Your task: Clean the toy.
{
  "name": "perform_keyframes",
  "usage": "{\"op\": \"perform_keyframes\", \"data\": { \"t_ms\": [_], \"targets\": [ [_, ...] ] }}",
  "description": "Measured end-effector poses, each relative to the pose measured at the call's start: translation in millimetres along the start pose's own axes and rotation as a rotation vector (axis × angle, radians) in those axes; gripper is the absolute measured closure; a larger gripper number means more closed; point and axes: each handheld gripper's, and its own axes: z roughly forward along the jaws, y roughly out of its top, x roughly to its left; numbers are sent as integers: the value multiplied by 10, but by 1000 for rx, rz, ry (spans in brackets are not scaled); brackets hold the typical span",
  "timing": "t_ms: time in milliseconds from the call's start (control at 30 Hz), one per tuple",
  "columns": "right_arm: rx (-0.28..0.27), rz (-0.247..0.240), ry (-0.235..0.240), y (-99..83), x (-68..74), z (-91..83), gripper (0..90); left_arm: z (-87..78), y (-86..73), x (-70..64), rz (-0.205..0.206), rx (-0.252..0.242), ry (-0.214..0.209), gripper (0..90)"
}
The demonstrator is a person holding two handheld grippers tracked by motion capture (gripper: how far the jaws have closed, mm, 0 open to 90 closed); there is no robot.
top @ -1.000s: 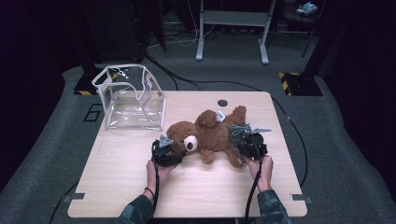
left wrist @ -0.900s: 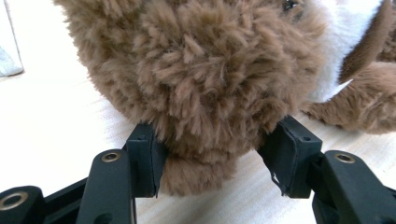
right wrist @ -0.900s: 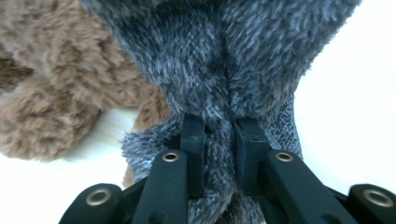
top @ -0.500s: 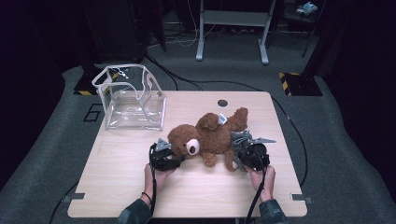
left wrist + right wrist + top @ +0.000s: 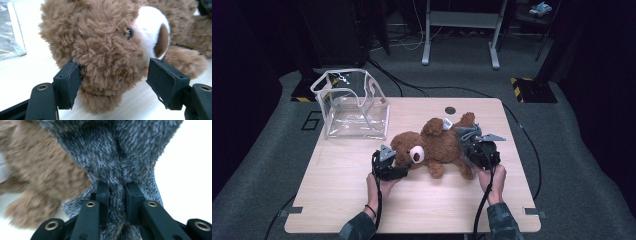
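Currently the fluffy brown teddy bear (image 5: 437,145) lies crosswise: left hand-held gripper (image 5: 113,85) spread around its head, right hand-held gripper (image 5: 117,195) clamped on its grey fuzzy cloth (image 5: 117,150).

This looks like a lab or recording studio rather than a home. A light wooden table (image 5: 412,210) stands alone at the centre of the frame on grey carpet (image 5: 582,165), with dark, unlit surroundings on every side. Black cables (image 5: 532,145) trail across the floor at the right and toward the top. At the top centre stands a grey metal stand (image 5: 459,30) on 2 legs. Yellow-and-black hazard tape (image 5: 518,81) marks equipment bases at the upper right and upper left.
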Motion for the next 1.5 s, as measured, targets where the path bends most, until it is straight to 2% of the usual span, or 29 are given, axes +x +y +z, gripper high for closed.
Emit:
{"op": "perform_keyframes", "data": {
  "t_ms": [100,167,233,267,333,433,533,600,667,700,867,1033,1233,1367,1467,1500],
  "targets": [
    [14,-13,-53,88,-31,117,762,62,-13,55,-17,10,3,276],
    [53,-7,-73,106,-53,247,762,107,-27,97,-30,26,-7,260],
    [95,3,-74,98,-65,356,763,166,-49,134,-28,58,-10,265],
    [104,2,-73,85,-89,424,764,192,-63,158,-40,68,-22,265],
    [131,21,-53,64,-102,478,764,259,-108,216,-74,83,-72,266],
    [131,39,-22,38,-126,484,766,288,-119,227,-75,94,-99,301],
    [137,67,33,-9,-164,460,770,281,-122,233,-83,84,-121,359],
    [131,67,51,-55,-154,430,772,270,-129,228,-85,83,-137,419],
    [127,76,74,-102,-131,401,772,251,-133,225,-79,88,-147,444],
    [121,64,78,-136,-113,385,773,243,-140,222,-81,82,-152,450],
    [103,81,111,-252,-70,305,773,173,-173,204,-95,83,-176,449],
    [92,73,131,-383,-25,195,774,71,-227,185,-83,82,-196,444],
    [80,63,145,-522,23,60,772,-39,-287,162,-96,77,-221,421],
    [51,48,120,-450,1,-37,772,-30,-287,187,-104,70,-216,400],
    [5,33,109,-265,42,-138,771,8,-294,228,-120,63,-203,386],
    [-12,13,103,-168,85,-177,771,12,-295,236,-126,64,-201,382]
  ]
}}
